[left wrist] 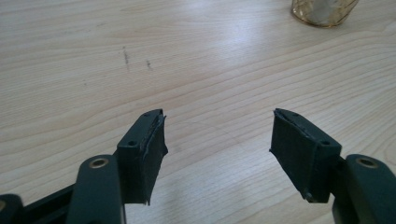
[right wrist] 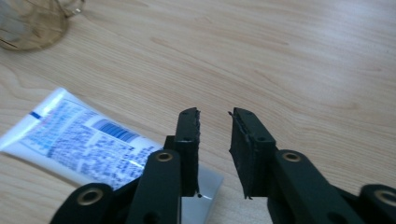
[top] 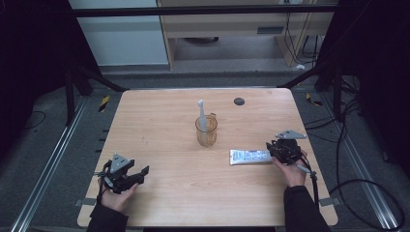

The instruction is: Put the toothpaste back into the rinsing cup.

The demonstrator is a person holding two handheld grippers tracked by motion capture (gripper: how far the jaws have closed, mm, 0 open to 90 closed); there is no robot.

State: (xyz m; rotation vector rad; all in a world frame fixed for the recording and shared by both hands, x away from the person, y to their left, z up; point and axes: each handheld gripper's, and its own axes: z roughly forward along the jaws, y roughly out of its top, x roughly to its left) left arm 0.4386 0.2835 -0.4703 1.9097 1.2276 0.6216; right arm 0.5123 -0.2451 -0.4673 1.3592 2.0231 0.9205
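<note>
Right gripper's jaws hide the tube's (right wrist: pixel 84 142) near end, cup (left wrist: pixel 325 10) cropped

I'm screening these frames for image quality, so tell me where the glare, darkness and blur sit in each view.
High view: the surroundings are very dark and the table evenly lit. Left gripper view: a broad white glare washes the wood near the top and the amber cup is cut off by the frame edge. Right gripper view: the toothpaste tube has blurred print and the cup is soft.

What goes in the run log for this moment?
left gripper open, empty | right gripper narrow gap, empty, beside toothpaste tube | toothbrush in cup
</note>
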